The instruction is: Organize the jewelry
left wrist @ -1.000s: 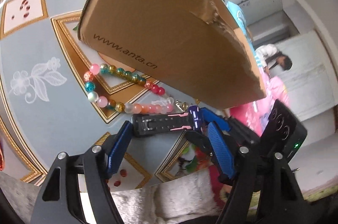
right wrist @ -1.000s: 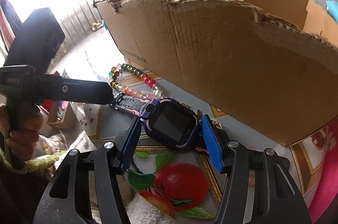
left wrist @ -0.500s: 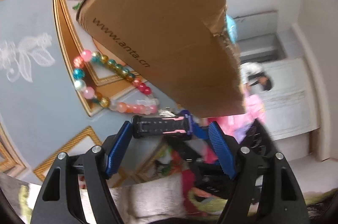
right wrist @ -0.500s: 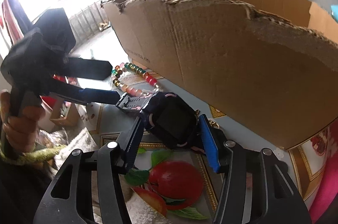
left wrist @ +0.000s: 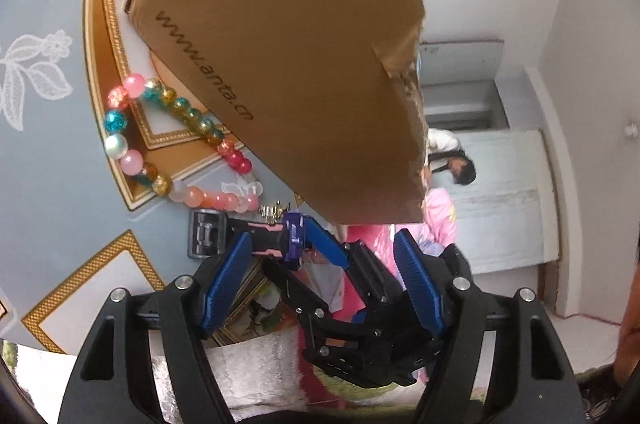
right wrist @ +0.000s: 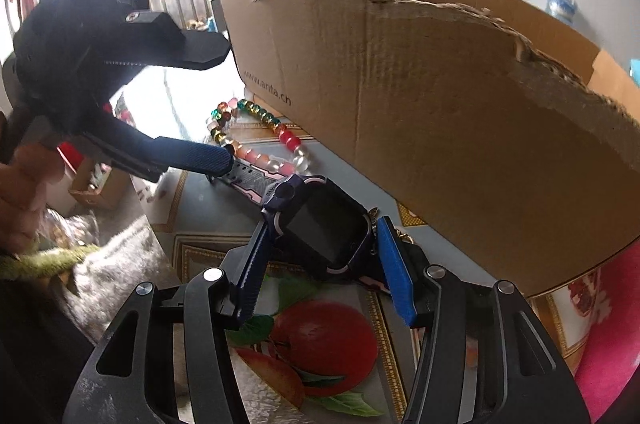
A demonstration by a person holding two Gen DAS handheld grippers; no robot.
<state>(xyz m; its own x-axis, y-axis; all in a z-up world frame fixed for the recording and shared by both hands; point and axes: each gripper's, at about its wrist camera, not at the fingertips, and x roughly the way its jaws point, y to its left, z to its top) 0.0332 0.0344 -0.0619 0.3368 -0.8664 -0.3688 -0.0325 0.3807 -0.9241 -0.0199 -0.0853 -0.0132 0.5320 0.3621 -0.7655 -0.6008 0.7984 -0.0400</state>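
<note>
- My right gripper (right wrist: 323, 236) is clamping the watch (right wrist: 316, 224) by its case, one blue pad pressing on each side and the dark screen facing up between them.
- The watch is sitting tilted near the table's front edge, over the patterned cloth (left wrist: 52, 184), just in front of the long wall of the cardboard box (right wrist: 440, 128).
- Its black and pink strap (left wrist: 208, 236) is stretching away from the case toward the table's left edge, with the buckle end lying on the cloth.
- My left gripper (left wrist: 322, 244) is standing with its jaws wide apart and drawing in a little; they are pinching nothing.
- In the right wrist view, the lower left finger is touching the far end of the strap while the upper finger is hanging well above it, near the box's corner.
- A hand (right wrist: 24, 192) is gripping the left gripper's handle beyond the table's left edge.
- The bead bracelet (left wrist: 116, 146) is lying in a loop on the cloth at the box's near corner, its pink beads just beside the strap and one side running along the foot of the box wall.
- A small gold metal piece (left wrist: 274, 212) is lying between the bracelet's end and the watch case; I cannot tell what it is.
- The box is standing upright with its torn top edge open to the room.
</note>
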